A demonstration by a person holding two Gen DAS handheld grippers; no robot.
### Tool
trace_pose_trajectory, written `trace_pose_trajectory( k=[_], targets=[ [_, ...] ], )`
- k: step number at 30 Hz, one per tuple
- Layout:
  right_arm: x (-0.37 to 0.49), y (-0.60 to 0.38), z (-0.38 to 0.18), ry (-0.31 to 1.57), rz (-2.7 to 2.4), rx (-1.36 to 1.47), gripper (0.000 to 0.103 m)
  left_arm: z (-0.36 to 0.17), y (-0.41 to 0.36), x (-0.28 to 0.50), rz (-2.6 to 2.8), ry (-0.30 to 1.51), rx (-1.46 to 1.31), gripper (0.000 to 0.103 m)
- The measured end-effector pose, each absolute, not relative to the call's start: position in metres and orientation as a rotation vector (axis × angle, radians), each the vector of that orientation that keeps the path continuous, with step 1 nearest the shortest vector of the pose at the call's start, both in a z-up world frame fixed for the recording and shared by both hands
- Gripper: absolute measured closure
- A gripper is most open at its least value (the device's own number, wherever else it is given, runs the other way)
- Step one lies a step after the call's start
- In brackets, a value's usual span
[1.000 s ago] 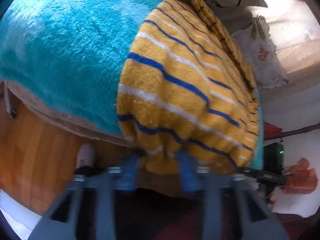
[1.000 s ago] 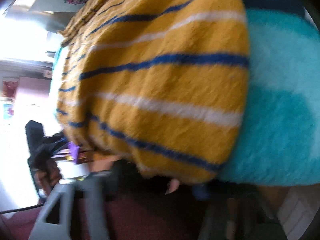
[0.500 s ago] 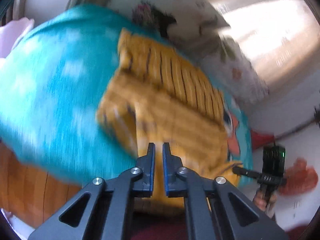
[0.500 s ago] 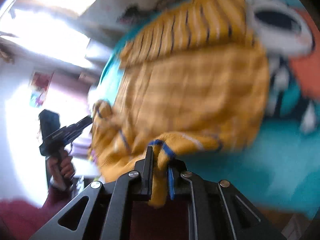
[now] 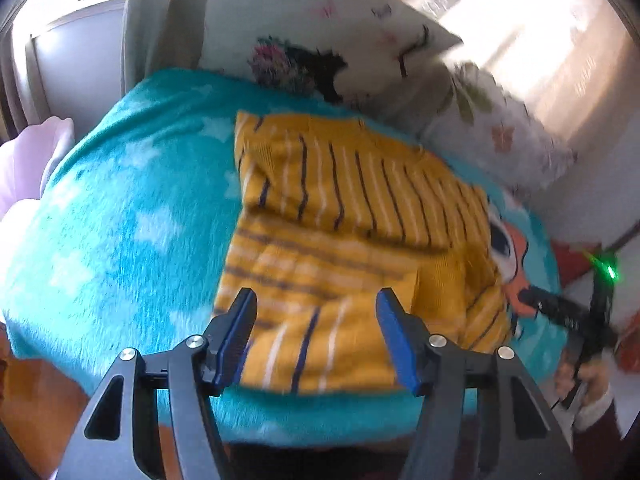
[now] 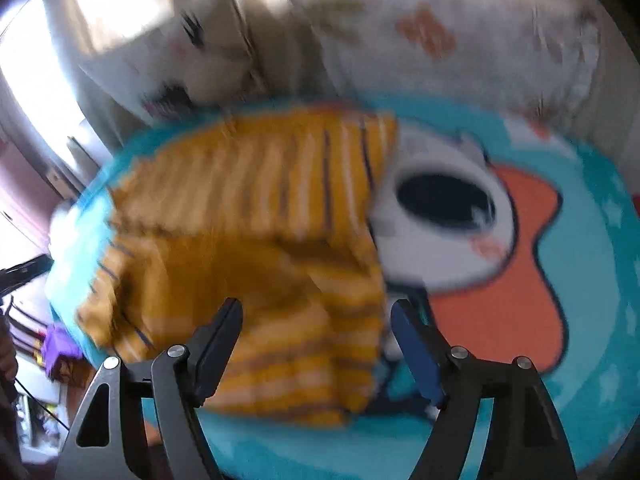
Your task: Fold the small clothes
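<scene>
Both views blurred. Left gripper (image 5: 316,336) and right gripper (image 6: 316,344) jaws just opened, empty, above yellow striped garment (image 5: 340,232).

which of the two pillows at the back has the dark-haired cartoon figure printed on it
The white pillow propped upright behind the teal fleece blanket. The other white pillow, to its right in the left wrist view, carries only leaf and orange flower prints.

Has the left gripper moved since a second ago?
Yes. The left gripper has pulled up and back from the sweater; the blanket looks farther off. Its jaws just opened, empty.
</scene>
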State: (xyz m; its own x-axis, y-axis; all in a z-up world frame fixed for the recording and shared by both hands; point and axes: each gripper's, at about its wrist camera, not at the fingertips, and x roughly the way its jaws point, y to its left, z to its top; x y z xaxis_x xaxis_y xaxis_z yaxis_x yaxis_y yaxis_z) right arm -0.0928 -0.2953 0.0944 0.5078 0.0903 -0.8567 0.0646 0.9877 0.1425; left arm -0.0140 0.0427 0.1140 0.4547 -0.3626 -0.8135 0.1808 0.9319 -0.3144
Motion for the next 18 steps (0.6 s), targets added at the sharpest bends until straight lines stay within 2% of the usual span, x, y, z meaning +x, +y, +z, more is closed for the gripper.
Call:
trace_pose_trajectory(
  k=[9, 18],
  targets=[
    [-0.107, -0.319, 0.066, 1.131, 0.078, 0.388, 0.030, 0.092, 0.003, -0.061, -0.455, 1.083, 0.078, 0.042],
    [-0.109, -0.322, 0.051, 1.163, 0.050, 0.436, 0.030, 0.056, -0.036, -0.053, -0.454, 1.062, 0.430, 0.044]
  ],
)
